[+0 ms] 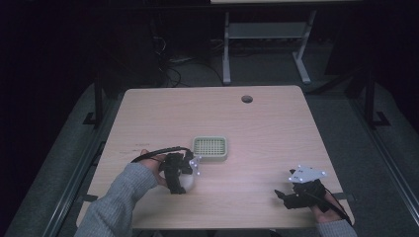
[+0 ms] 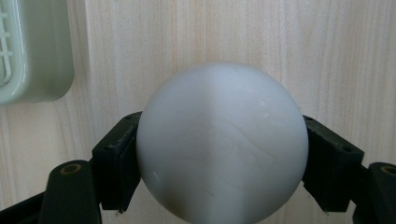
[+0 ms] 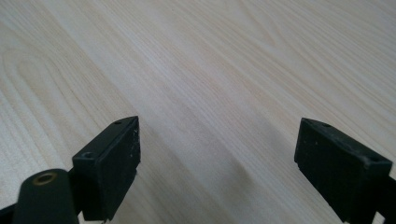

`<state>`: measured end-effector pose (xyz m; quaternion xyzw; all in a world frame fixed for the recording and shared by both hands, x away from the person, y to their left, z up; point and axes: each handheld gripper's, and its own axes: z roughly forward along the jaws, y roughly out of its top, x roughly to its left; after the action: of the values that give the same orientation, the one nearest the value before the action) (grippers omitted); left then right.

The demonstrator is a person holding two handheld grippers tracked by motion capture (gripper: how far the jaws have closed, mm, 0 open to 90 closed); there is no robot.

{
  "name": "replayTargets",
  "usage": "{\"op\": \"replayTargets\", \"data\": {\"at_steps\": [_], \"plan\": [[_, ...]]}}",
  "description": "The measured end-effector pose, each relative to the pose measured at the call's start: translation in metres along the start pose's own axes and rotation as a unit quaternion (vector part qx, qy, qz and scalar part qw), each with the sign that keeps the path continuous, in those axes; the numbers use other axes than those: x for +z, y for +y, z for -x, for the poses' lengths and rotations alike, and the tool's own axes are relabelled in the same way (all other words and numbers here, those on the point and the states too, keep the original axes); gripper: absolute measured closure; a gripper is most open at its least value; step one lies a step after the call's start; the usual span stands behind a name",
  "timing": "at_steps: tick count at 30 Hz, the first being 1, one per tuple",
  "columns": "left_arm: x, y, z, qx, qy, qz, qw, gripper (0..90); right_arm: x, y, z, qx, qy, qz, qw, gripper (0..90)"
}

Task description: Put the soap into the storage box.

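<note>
A white ball point(image 2: 222, 142) sits squeezed between both black jaws of my left gripper point(image 2: 219, 156), just above the wooden table point(image 1: 257, 123). From above, the left gripper point(image 1: 184, 178) is front-left of centre, with the ball point(image 1: 188, 183) partly hidden under it. A pale green slatted tray point(image 1: 210, 147) lies just beyond it; its rounded corner point(image 2: 37, 51) fills the upper left of the left gripper view. My right gripper point(image 1: 282, 197) rests near the front right edge. In the right gripper view its jaws stand wide apart over bare wood, right gripper point(image 3: 219, 163) holding nothing.
A round cable hole point(image 1: 247, 98) is set near the table's far edge. Behind the table stand a white desk frame point(image 1: 267, 34) and cables on the dark floor point(image 1: 173, 69). The front table edge lies close to both hands.
</note>
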<state>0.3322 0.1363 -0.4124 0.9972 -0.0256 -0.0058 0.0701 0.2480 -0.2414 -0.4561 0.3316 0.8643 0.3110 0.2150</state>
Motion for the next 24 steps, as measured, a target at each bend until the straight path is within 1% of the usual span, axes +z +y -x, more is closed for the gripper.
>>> {"op": "replayTargets", "data": {"at_steps": [6,9,12,18,24], "plan": [[-0.003,0.002,-0.003,0.001,0.0,-0.004,1.0,23.8,0.0,0.0,0.0,0.001,-0.001,0.0,1.0,13.9],[-0.005,0.006,-0.006,0.007,0.002,-0.008,0.9999,23.9,0.0,0.0,0.001,0.001,-0.001,0.0,1.0,13.9],[-0.007,0.009,-0.007,0.008,0.001,-0.004,1.0,23.9,0.0,0.0,0.001,0.002,-0.001,0.001,1.0,13.9],[-0.013,0.017,-0.011,0.014,0.004,-0.005,0.9999,23.9,0.0,0.0,0.001,0.003,-0.001,0.002,1.0,14.0],[-0.015,0.02,-0.017,0.013,0.001,-0.004,0.9999,23.8,0.0,0.0,0.001,0.004,-0.001,0.002,1.0,13.9]]}}
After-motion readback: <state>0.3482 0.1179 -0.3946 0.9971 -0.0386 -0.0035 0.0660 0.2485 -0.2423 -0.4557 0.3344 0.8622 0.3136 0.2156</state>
